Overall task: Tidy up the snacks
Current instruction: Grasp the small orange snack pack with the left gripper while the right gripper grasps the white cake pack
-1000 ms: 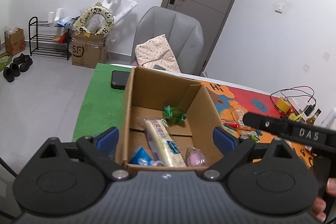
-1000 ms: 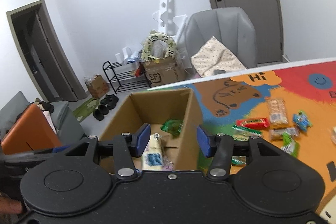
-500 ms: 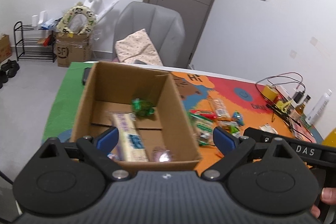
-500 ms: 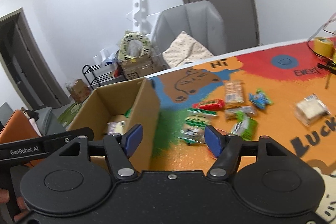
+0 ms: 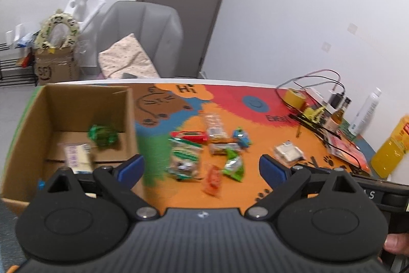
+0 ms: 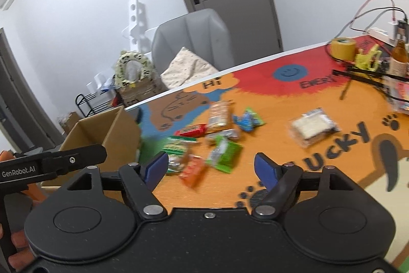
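In the left wrist view, the left gripper (image 5: 202, 165) has its jaws wide apart and holds nothing, probably ready for the next packet. The snacks (image 5: 204, 152) lie in a loose pile on the table mat (image 5: 255, 145), just beside the cardboard box (image 5: 130, 114). Only this view shows inside the box: a green packet (image 5: 103, 135) and a pale one.

In the right wrist view, the right gripper (image 6: 211, 166) is also spread and empty, above the orange packet (image 6: 193, 170). Here a clear bag (image 6: 311, 127) apart from the pile shows better.
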